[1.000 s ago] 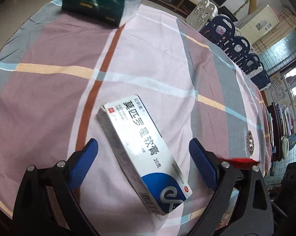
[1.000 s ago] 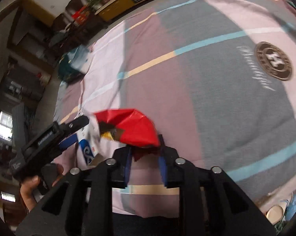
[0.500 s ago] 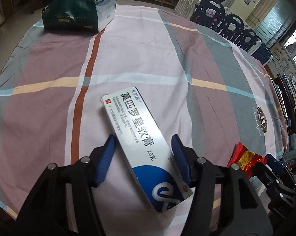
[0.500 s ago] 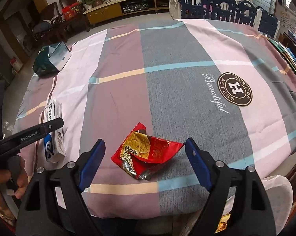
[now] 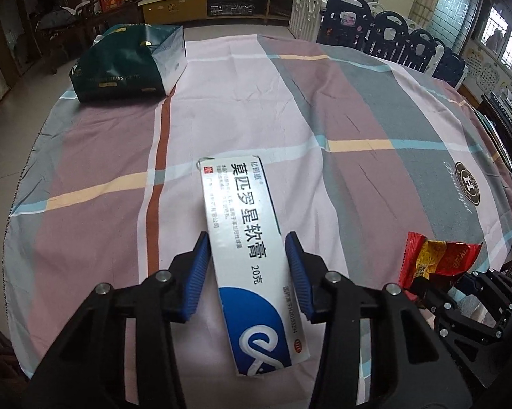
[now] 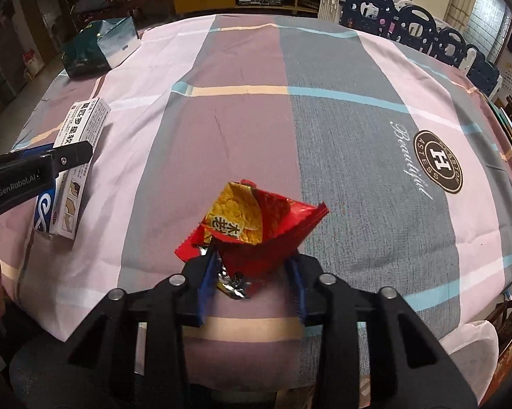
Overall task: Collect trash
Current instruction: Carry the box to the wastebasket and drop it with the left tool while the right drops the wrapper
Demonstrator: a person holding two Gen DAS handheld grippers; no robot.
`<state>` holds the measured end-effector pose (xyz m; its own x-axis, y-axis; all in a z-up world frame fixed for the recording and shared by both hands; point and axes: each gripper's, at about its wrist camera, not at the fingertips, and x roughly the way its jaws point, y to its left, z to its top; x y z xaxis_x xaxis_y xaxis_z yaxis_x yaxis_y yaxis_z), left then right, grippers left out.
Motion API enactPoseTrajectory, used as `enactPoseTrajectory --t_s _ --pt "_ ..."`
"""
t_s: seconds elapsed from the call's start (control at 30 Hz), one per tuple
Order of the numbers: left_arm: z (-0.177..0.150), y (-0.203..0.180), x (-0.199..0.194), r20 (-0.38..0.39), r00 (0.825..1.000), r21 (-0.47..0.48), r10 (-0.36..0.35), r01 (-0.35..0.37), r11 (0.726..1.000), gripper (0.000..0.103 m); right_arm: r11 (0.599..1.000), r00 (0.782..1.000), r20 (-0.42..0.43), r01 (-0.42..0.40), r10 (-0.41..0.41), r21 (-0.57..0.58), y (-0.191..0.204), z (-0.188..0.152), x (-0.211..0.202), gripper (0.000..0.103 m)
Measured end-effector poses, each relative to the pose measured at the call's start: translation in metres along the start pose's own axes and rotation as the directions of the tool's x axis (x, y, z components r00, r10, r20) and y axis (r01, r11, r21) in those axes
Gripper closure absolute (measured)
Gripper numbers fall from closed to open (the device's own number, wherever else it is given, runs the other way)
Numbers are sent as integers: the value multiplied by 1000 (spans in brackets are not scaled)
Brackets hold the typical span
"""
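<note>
A white and blue ointment box (image 5: pixel 249 248) lies on the plaid tablecloth (image 5: pixel 324 109). My left gripper (image 5: pixel 247 269) has its blue pads against both long sides of the box, shut on it. The box also shows in the right wrist view (image 6: pixel 72 167) with the left gripper's finger across it. A crumpled red and yellow snack wrapper (image 6: pixel 256 228) sits between the pads of my right gripper (image 6: pixel 252 272), which is shut on it near the table's front edge. The wrapper also shows at the right of the left wrist view (image 5: pixel 436 259).
A dark green paper bag (image 5: pixel 129 64) lies on its side at the far left of the table; it also shows in the right wrist view (image 6: pixel 99 46). Blue and white folding chairs (image 5: pixel 385 34) line the far right edge. A round logo (image 6: pixel 438 162) marks the cloth.
My left gripper has closed from wide open onto the ointment box. My right gripper let the wrapper down, opened, and has closed on it again.
</note>
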<state>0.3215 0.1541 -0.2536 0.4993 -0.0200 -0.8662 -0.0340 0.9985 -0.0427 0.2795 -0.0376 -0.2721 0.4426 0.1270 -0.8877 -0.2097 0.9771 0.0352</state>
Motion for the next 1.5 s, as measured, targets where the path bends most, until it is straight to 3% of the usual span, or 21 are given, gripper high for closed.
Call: enactPoseTrajectory --t_s 0.07,0.33,0.53,0.63,0.77,1.03,1.27,1.4,1.5 --pt "0 1 -3 14 1000 -4 1 -1 1000 58 1000 1000 1 -23 23 18 -2 0 -1 74" --pt "3 1 -25 108 994 0 10 -10 1000 58 994 994 97 -58 49 89 -14 10 -42 76" --pt "-5 -11 -81 246 965 7 89 -94 996 58 991 974 220 -83 59 106 -23 13 -111 76" --pt "-12 -24 -119 297 951 7 88 -94 996 58 991 960 273 -84 53 103 -32 4 -151 76" --pt "-26 -45 -172 338 940 9 38 -44 999 58 990 942 334 -74 30 119 -49 -15 -197 76" --pt "-55 -98 -265 450 893 89 -17 -27 996 58 985 907 421 -51 -25 168 -92 -62 -272 75" --pt "-82 -148 -319 506 858 160 -90 9 987 58 980 870 488 -25 -76 199 -122 -102 -331 75" --pt "-105 -181 -331 494 855 220 -155 49 974 58 980 865 492 2 -102 200 -133 -127 -348 75" --pt "-119 -206 -332 425 867 300 -262 138 944 58 978 871 475 26 -125 209 -144 -149 -352 75"
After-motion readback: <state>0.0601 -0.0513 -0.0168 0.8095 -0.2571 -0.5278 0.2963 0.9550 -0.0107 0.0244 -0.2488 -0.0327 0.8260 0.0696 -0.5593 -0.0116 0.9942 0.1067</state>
